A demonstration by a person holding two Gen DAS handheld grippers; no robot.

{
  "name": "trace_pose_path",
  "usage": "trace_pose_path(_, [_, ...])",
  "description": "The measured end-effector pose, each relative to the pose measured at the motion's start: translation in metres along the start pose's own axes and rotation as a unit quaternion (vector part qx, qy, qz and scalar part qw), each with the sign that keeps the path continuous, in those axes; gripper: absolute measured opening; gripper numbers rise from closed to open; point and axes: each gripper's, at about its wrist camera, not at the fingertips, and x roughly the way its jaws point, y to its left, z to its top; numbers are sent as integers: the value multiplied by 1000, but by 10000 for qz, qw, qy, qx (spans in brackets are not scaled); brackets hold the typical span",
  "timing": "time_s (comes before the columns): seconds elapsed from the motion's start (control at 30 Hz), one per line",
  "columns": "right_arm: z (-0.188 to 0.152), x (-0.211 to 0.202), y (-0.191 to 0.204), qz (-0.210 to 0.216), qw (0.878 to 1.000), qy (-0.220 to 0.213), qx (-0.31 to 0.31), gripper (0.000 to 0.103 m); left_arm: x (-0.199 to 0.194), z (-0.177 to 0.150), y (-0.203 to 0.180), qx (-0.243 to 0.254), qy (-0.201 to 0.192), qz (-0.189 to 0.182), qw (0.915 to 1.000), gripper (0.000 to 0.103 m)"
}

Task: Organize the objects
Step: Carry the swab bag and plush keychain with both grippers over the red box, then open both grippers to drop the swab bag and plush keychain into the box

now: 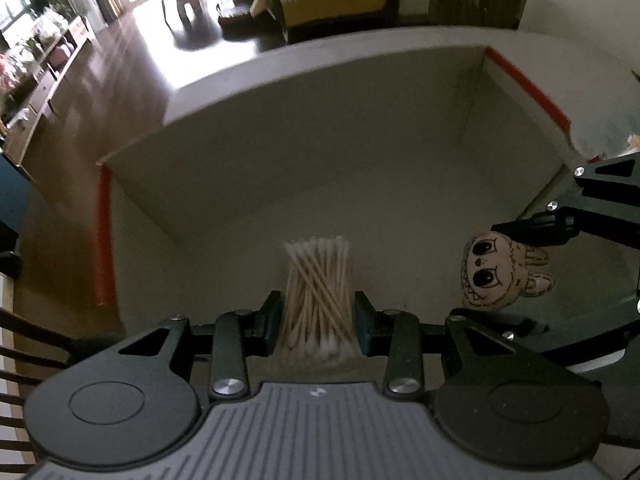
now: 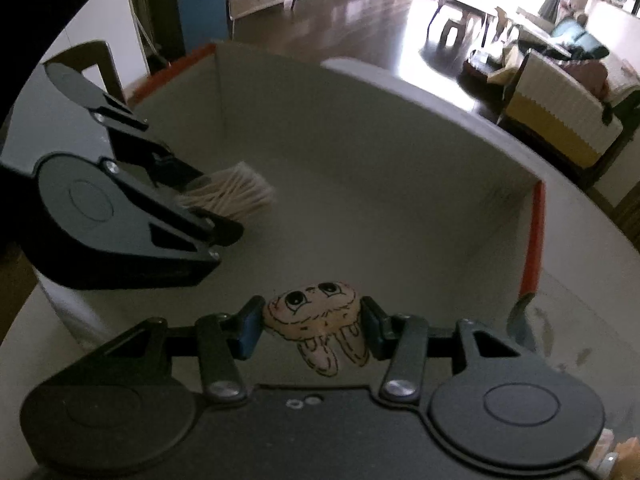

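My left gripper [image 1: 318, 314] is shut on a bundle of cotton swabs [image 1: 318, 288] and holds it over the inside of a grey open box [image 1: 280, 184] with red tape on its corners. From the right wrist view the same left gripper [image 2: 208, 204] and the swabs [image 2: 236, 196] hang at the box's left side. My right gripper [image 2: 314, 326] is shut on a small beige plush toy [image 2: 316, 316] with big eyes and long ears, also above the box [image 2: 360, 184]. In the left wrist view, the toy [image 1: 496, 276] hangs at the right, between the right gripper's fingers [image 1: 536, 228].
The box stands on a pale round table [image 2: 592, 264]. Beyond it lie a dark wooden floor [image 1: 120, 72], a low shelf unit [image 1: 44, 80] at the left, a small table [image 2: 468, 0] and a cream and yellow sofa [image 2: 560, 120].
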Motion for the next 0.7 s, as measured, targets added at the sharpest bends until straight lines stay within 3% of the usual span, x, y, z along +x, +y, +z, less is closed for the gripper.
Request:
trace_pose_path(0.43, [-9, 2, 12, 3, 9994, 337, -80, 52, 12, 9, -3, 33, 748, -196, 9970, 37])
trace_pose_path(0.5, [-8, 1, 13, -50, 9994, 315, -96, 56, 10, 8, -4, 30, 752, -189, 9970, 40])
trace_pose_path(0.57, [-8, -2, 12, -88, 9996, 270, -71, 61, 7, 7, -5, 50, 699, -182, 9974, 52])
trace_pose_path(0.7, [-11, -11, 10, -86, 9998, 177, -5, 61, -7, 2, -9, 116, 483, -113, 9987, 55])
